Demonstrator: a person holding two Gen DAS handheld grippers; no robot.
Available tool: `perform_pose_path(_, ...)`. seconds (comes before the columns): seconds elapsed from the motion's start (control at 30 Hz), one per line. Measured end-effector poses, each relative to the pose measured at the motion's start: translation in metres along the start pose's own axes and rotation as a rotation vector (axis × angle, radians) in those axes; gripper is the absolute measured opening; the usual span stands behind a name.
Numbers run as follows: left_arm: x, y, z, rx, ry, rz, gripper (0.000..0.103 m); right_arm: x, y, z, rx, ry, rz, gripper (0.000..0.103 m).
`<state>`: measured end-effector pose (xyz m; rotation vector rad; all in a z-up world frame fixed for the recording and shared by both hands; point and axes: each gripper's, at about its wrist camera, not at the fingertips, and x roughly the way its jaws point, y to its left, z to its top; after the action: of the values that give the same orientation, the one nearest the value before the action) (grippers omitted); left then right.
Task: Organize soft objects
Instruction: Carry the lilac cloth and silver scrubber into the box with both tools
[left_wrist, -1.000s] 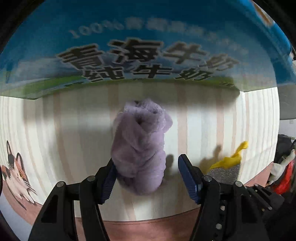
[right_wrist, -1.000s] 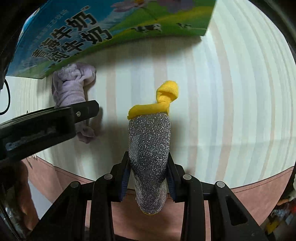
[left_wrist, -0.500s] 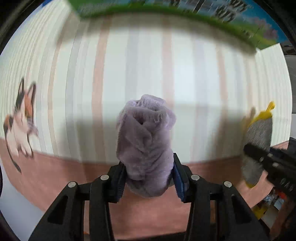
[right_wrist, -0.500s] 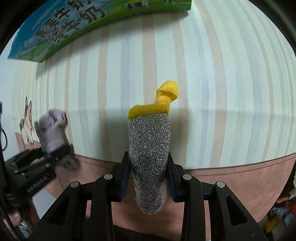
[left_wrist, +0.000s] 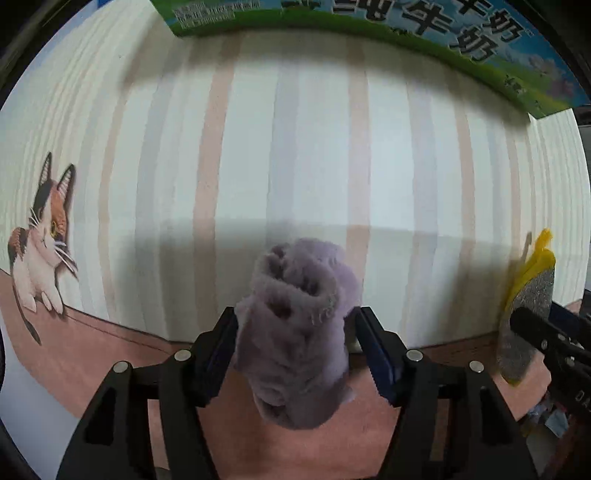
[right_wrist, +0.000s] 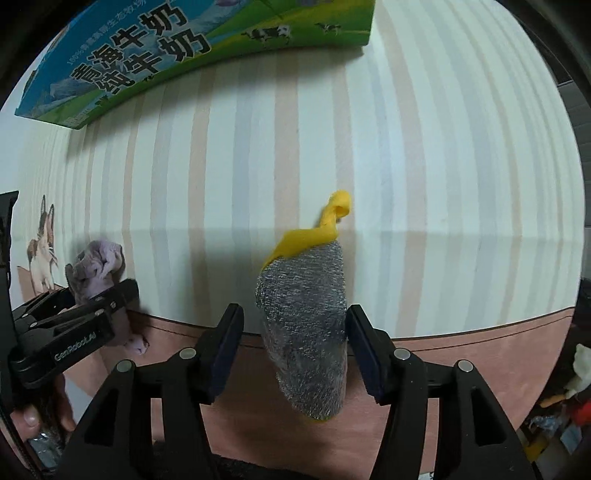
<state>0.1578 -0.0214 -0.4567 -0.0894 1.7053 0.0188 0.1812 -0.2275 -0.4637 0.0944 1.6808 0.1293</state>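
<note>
A fluffy purple sock roll (left_wrist: 295, 332) lies between the fingers of my left gripper (left_wrist: 297, 350), near the front of the striped cloth. The jaws stand a little apart and barely touch it. It also shows in the right wrist view (right_wrist: 96, 269). A silver glitter and yellow cloth roll (right_wrist: 306, 332) lies between the fingers of my right gripper (right_wrist: 295, 354). Those jaws are parted, with gaps on both sides. The roll shows at the right edge of the left wrist view (left_wrist: 528, 306).
A blue and green milk carton box (right_wrist: 177, 48) stands at the back of the striped tablecloth (left_wrist: 314, 147). A cat picture (left_wrist: 40, 240) is printed at the cloth's left. The table's front edge and clutter on the floor (right_wrist: 569, 387) lie at the right.
Both grippers have opened from shut: the right jaws now stand clear of the glitter roll, and the left jaws have loosened on the purple roll. Both grippers moved back from the box.
</note>
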Motion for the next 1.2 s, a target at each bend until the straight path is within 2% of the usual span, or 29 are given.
perform_pose_path(0.03,0.003,0.004,0.011,-0.016,0.027,-0.033,0.062,-0.002,0.001,-0.001,-0.001,-0.006,-0.002,0.06)
perform_pose_path(0.1,0.004,0.01,0.0,-0.049,0.067,-0.118,0.062,-0.006,0.0,-0.005,0.002,-0.02,-0.014,0.06)
perform_pose_path(0.17,0.004,0.014,-0.006,-0.051,0.074,-0.146,0.062,-0.009,0.001,-0.009,0.004,-0.03,-0.016,0.06)
perform_pose_path(0.3,0.011,0.009,-0.011,-0.015,0.082,-0.127,0.062,-0.01,0.02,-0.023,-0.005,-0.029,-0.02,0.059)
perform_pose_path(0.33,0.012,0.005,-0.013,-0.004,0.072,-0.115,0.06,-0.01,0.016,-0.028,-0.011,-0.026,-0.028,0.053)
perform_pose_path(0.4,0.01,-0.004,-0.012,0.024,0.054,-0.068,0.042,-0.007,0.02,-0.034,-0.033,-0.029,-0.046,0.051)
perform_pose_path(0.47,0.007,-0.008,-0.012,0.02,0.049,-0.073,0.039,-0.007,0.026,-0.038,-0.059,-0.032,-0.06,0.046)
perform_pose_path(0.57,-0.013,-0.012,-0.01,0.026,0.013,-0.057,0.038,-0.009,0.042,-0.042,-0.069,-0.043,-0.049,0.043)
perform_pose_path(0.63,-0.034,-0.019,-0.008,0.034,-0.016,-0.074,0.038,-0.018,0.046,-0.044,-0.066,-0.052,-0.003,0.043)
perform_pose_path(0.73,-0.082,-0.024,0.004,0.05,-0.085,-0.104,0.038,-0.046,0.056,-0.044,-0.056,-0.078,0.118,0.042)
perform_pose_path(0.83,-0.141,-0.025,0.03,0.087,-0.168,-0.123,0.038,-0.091,0.073,-0.035,-0.063,-0.142,0.249,0.042)
perform_pose_path(0.97,-0.202,-0.016,0.092,0.137,-0.233,-0.076,0.038,-0.151,0.102,-0.001,-0.078,-0.241,0.397,0.042)
perform_pose_path(1.03,-0.215,-0.003,0.125,0.152,-0.241,-0.034,0.039,-0.17,0.113,0.027,-0.086,-0.274,0.428,0.042)
perform_pose_path(1.1,-0.221,0.001,0.159,0.154,-0.227,0.01,0.039,-0.184,0.121,0.057,-0.092,-0.313,0.416,0.042)
perform_pose_path(1.2,-0.209,0.009,0.205,0.131,-0.147,0.022,0.039,-0.179,0.139,0.102,-0.096,-0.299,0.39,0.042)
